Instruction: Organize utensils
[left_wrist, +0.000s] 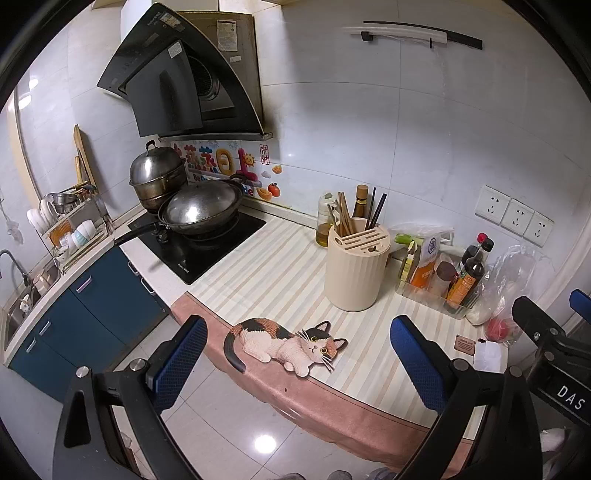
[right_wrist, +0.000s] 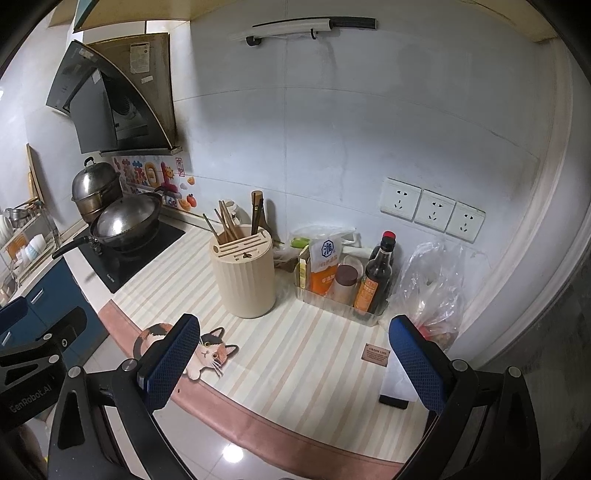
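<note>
Both of my grippers hung over the counter edge with nothing in them. My left gripper (left_wrist: 299, 354) had its blue fingers (left_wrist: 181, 365) spread wide, touching nothing, with the cat-shaped mat (left_wrist: 284, 341) lying in the gap between them. My right gripper (right_wrist: 295, 354) was just as wide apart and empty; its left finger (right_wrist: 168, 365) covered part of the same cat mat (right_wrist: 210, 352) in its view.

From the left gripper, the cream utensil holder (left_wrist: 356, 266) stood at about one o'clock on the striped counter mat (left_wrist: 258, 266), upright, with chopsticks (left_wrist: 345, 218) sticking out of its open back part and its slotted top bare. A clear tray of seasoning bottles (left_wrist: 448, 275) sat just beside it at two o'clock.

Writing I could read: "DAS" on the black body of the other gripper (left_wrist: 554, 354) at three o'clock in the left view, and "GenRobot.AI" on the other gripper (right_wrist: 31, 373) at nine o'clock in the right view. A small brown tag (right_wrist: 377, 355) on the mat read "GREEN LIFE", as far as I could tell. The bottle labels were too small to read.
</note>
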